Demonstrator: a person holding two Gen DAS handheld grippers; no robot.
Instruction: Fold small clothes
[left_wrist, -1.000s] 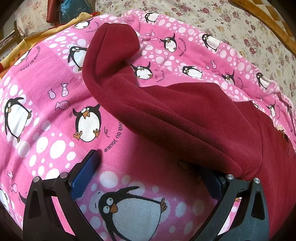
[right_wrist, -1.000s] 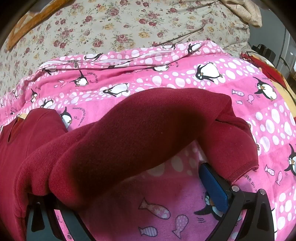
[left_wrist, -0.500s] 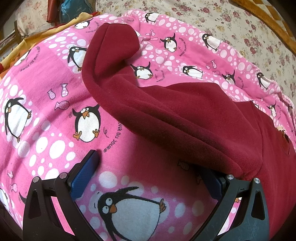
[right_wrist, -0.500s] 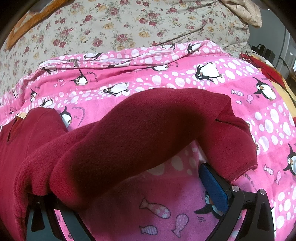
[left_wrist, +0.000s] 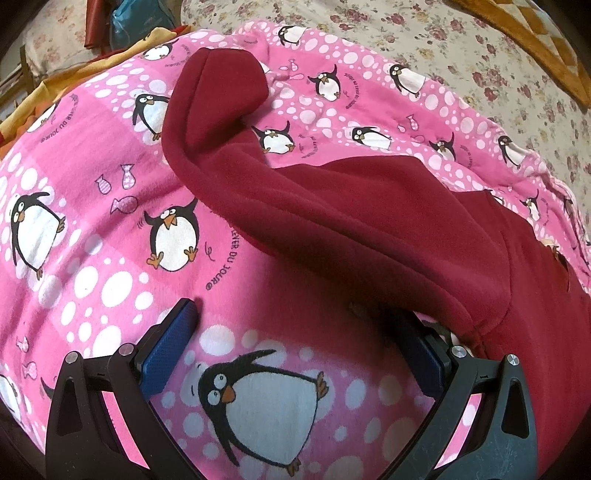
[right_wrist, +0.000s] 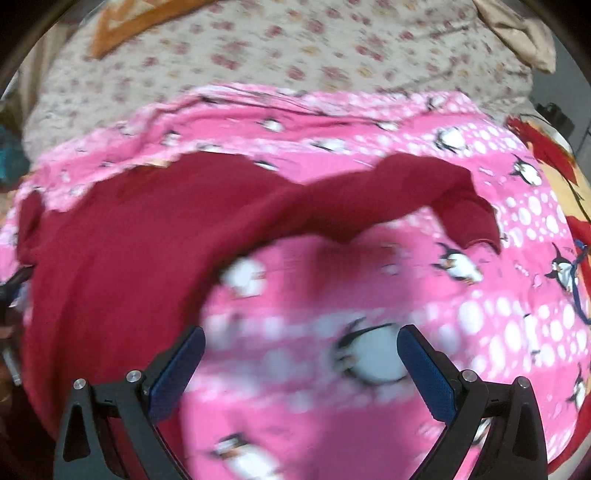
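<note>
A dark red fleece top (left_wrist: 369, 221) lies on a pink penguin blanket (left_wrist: 92, 221). Its sleeve (left_wrist: 218, 96) stretches to the far left in the left wrist view. My left gripper (left_wrist: 299, 328) is open; the garment's folded edge drapes over its right finger, hiding the tip. In the right wrist view the red top (right_wrist: 129, 251) lies left and its other sleeve (right_wrist: 461, 206) reaches right. My right gripper (right_wrist: 301, 350) is open and empty, above the blanket (right_wrist: 480, 314), clear of the garment. This view is blurred by motion.
A floral bedsheet (left_wrist: 461, 55) lies beyond the blanket and shows in the right wrist view too (right_wrist: 295, 48). An orange and yellow cloth (left_wrist: 48, 96) sits at the far left; red and yellow fabric (right_wrist: 554, 166) sits at the right edge.
My right gripper has pulled back and away from the garment, whose fold no longer covers its left finger. The sleeve has dropped flatter. The left gripper has barely moved.
</note>
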